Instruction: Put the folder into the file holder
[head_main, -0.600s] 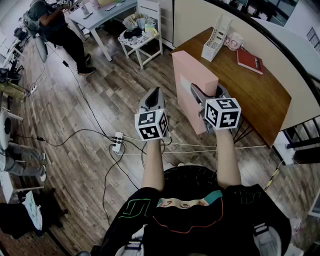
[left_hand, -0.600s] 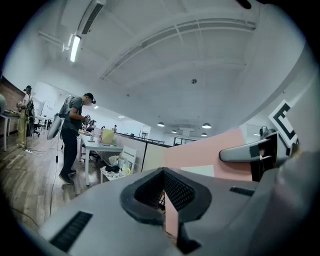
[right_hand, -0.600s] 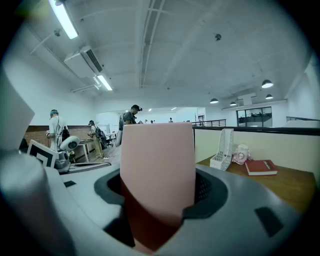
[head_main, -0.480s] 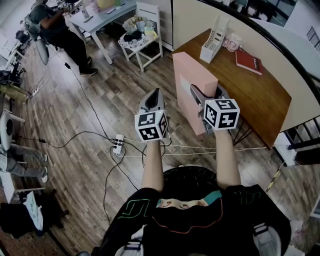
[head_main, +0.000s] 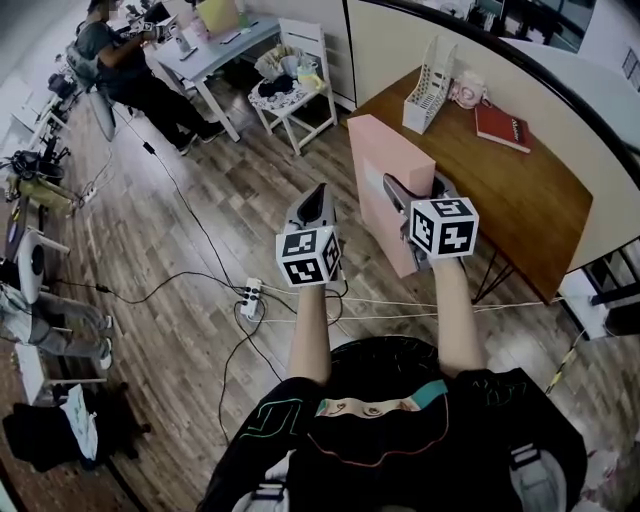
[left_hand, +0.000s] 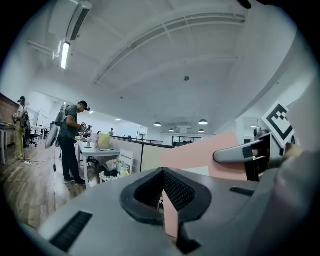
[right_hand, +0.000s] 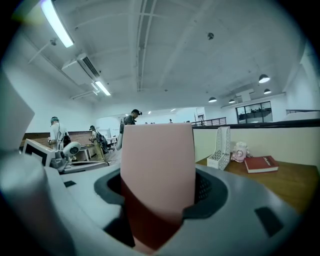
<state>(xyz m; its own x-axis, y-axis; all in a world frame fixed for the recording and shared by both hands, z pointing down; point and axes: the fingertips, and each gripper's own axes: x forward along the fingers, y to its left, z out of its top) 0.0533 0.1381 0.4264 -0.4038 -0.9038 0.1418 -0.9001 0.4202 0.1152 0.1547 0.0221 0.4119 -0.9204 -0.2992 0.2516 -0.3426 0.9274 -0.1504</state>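
Thick pink folder (head_main: 380, 170) gripped by the right gripper (head_main: 415, 192)
Its jaws clamp the upright folder at the brown wooden desk (head_main: 500, 190) edge, well apart from the white perforated file holder (head_main: 428, 85) standing there; the left gripper (head_main: 312, 205) has jaws closed, empty.

Room is bright and even; the light comes from above. In left gripper view a ceiling lamp (left_hand: 65, 55) glares a little, and in right gripper view a tube lamp (right_hand: 56, 22) is burnt to white. Head view is sharp, w/ only soft shadows on the floor (head_main: 170, 250). Both gripper views are fisheye: black corners, lines bend at edges. The folder (right_hand: 157, 160), v. close to the lens, is out of focus.
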